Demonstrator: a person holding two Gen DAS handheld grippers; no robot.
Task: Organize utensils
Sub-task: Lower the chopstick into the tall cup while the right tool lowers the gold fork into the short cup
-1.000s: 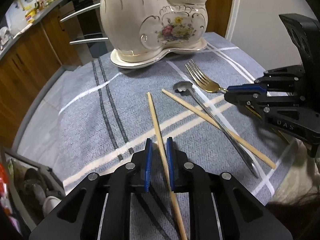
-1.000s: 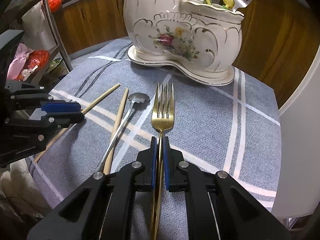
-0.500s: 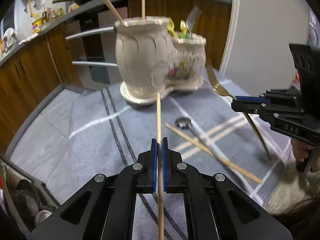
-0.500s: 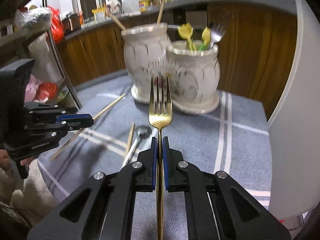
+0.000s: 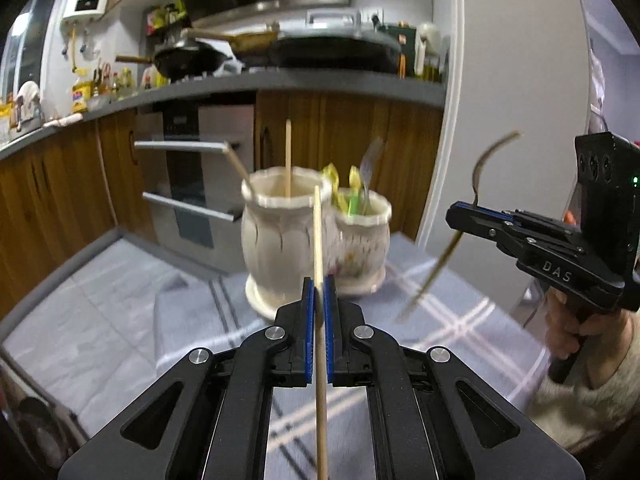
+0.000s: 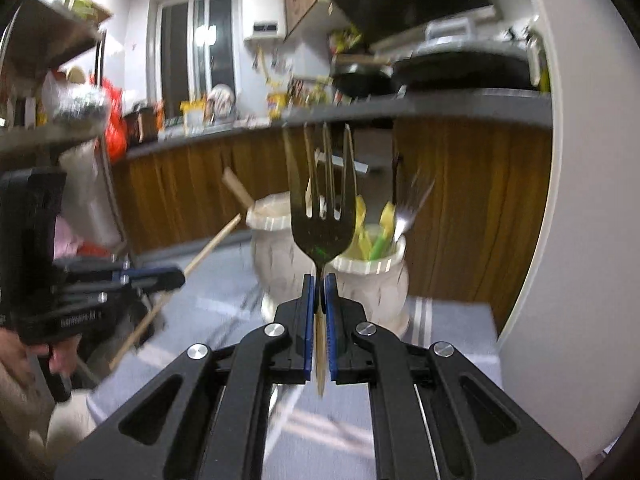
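The left claw (image 5: 318, 280) sits at the lower middle of its own view, its blue pads pinched tight on a wooden chopstick (image 5: 319, 232) that runs straight up the frame, its tip in front of the taller side of the cream ceramic holder (image 5: 280, 248). The right claw (image 6: 319, 278), likewise at the lower middle of its view, is clamped on the neck of a gold fork (image 6: 323, 216), tines up and upright, standing before the holder's two pots. In the left view the right claw shows at the right edge, the fork blurred and slanting through it, a hand (image 5: 568, 332) gripping its handle below. In the right view the left claw appears at the left edge with the chopstick angling up to the right. The holder stands on a grey cloth with white stripes (image 5: 192, 312) over the bench; two chopsticks already stand in its taller pot (image 5: 288, 160), yellow-green utensils and a silver fork (image 5: 370, 168) in the shorter one. Wooden kitchen cabinets (image 5: 52, 200) fill the background.
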